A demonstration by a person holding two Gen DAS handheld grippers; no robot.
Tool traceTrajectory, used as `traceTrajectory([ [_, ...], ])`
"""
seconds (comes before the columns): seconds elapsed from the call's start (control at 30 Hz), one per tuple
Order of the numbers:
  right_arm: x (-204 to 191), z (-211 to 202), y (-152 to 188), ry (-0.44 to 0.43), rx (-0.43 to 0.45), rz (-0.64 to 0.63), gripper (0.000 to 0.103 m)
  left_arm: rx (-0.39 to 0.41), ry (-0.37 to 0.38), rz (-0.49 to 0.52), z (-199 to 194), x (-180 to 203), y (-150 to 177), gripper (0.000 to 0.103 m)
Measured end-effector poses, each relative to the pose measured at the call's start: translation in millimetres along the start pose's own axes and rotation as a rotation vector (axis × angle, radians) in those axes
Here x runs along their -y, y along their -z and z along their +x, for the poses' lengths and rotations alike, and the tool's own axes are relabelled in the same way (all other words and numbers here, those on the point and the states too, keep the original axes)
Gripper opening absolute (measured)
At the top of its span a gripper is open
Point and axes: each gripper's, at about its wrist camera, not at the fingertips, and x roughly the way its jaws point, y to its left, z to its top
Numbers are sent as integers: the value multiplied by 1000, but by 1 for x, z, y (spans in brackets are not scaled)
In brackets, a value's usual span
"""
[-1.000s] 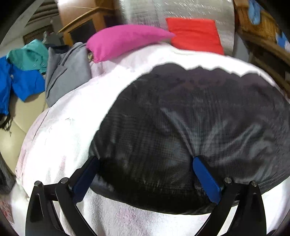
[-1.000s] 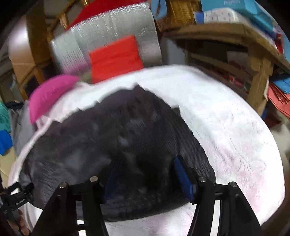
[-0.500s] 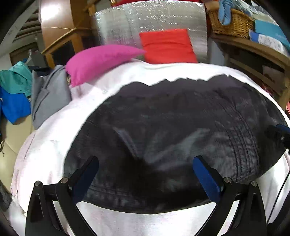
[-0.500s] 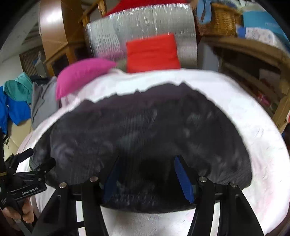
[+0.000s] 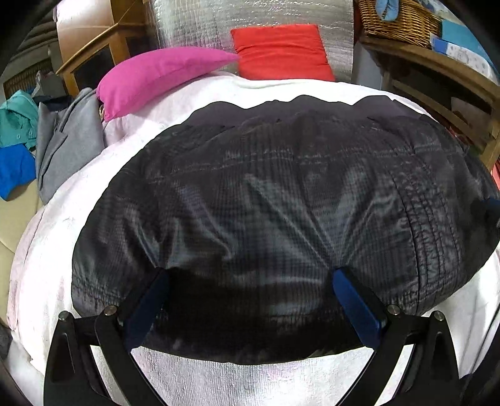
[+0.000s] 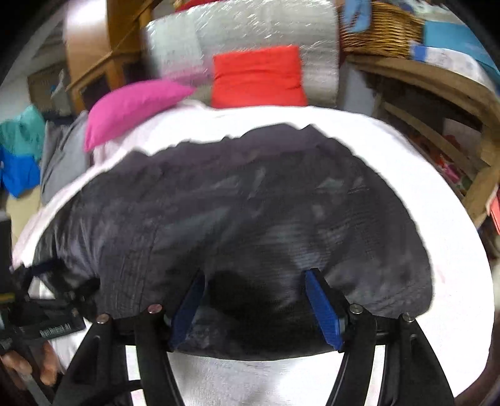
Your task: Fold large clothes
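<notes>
The left gripper [image 5: 250, 299] stands with its blue pads wide apart over the near edge of a dark quilted garment [image 5: 281, 203], which lies spread flat on a white bedcover [image 5: 56, 250]. The garment's near hem runs between the two fingers and bulges up there, but the pads do not press on it; whether the fingertips touch the cloth cannot be told. Ahead of this gripper the garment stretches away to a wavy far edge, and beyond it, ahead and to the left, sits a pink pillow [image 5: 162, 71], with a red cushion [image 5: 281, 51] ahead against a silver padded panel [image 5: 250, 22].

The right gripper [image 6: 254, 301] is over the same near hem, further right along it. Its jaws are opening, with a dark fold of the garment [image 6: 250, 218] between the blue pads and no pad pressing on it. To its left, the left gripper [image 6: 47, 312] shows at the garment's left end, with a hand [image 6: 31, 368] behind it.
</notes>
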Motion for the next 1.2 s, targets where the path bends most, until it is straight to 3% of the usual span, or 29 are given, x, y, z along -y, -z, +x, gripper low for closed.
traceTrajectory([
  [0.1, 21, -12, 0, 45, 49, 83, 71, -24, -2, 12, 2, 1, 3, 103],
  [0.23, 40, 2, 7, 120, -27, 141, 71, -50, 14, 3, 3, -1, 0, 103],
  [0.37, 29, 10, 10, 170, -60, 51, 75, -129, -26, -10, -2, 1, -4, 103],
  [0.47, 30, -2, 11, 161, -45, 76, 75, -161, -54, -60, -17, -4, -9, 103],
  [0.63, 27, -64, 10, 163, 102, 82, 75, 34, -141, -55, -88, -15, -23, 103],
  [0.77, 15, -114, 2, 145, 176, 52, 75, 224, -151, -55, -165, -19, -35, 103],
  [0.97, -26, -201, -12, 119, 265, -30, 84, 356, -204, -26, -253, -14, -36, 103],
  [1.13, -47, -255, -14, 97, 318, -46, 85, 448, -111, -57, -312, -27, -23, 103],
  [1.2, -53, -277, -10, 101, 338, -44, 88, 479, -112, -70, -330, -33, -22, 103],
])
